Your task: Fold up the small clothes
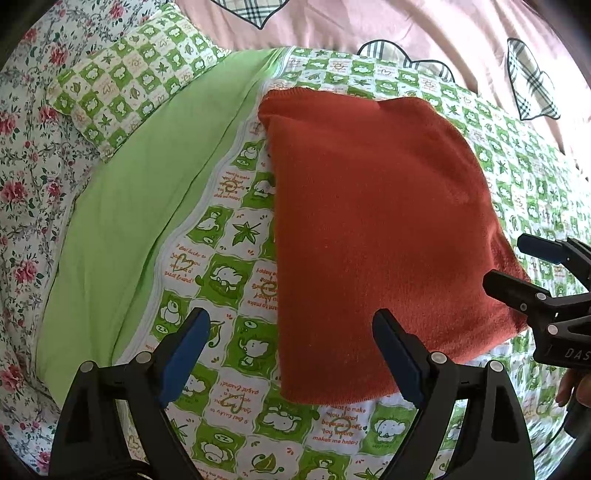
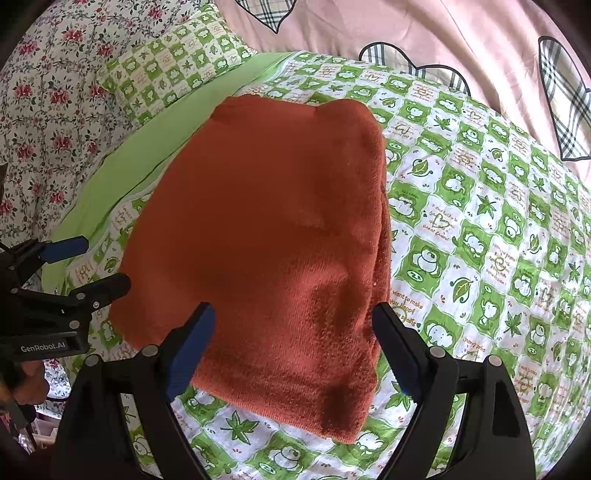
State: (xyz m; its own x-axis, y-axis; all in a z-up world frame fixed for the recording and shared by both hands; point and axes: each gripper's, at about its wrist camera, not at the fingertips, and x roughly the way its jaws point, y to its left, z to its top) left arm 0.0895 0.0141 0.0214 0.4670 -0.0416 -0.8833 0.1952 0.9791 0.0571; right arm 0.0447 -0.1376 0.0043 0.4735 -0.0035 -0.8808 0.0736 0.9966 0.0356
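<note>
An orange-red knitted garment [image 1: 376, 229] lies folded into a flat rectangle on the green-and-white patterned quilt [image 1: 236, 295]; it also shows in the right wrist view [image 2: 266, 240]. My left gripper [image 1: 291, 350] is open and empty, hovering just above the garment's near left corner. My right gripper [image 2: 291, 347] is open and empty above the garment's near edge. The right gripper also shows at the garment's right side in the left wrist view [image 1: 517, 262], and the left gripper at its left side in the right wrist view [image 2: 99, 262].
A matching checked pillow [image 1: 136, 81] lies at the far left beside a plain green sheet [image 1: 140, 206]. A floral cloth [image 1: 26, 166] covers the left side. A pink blanket with plaid hearts [image 1: 406, 26] lies along the back.
</note>
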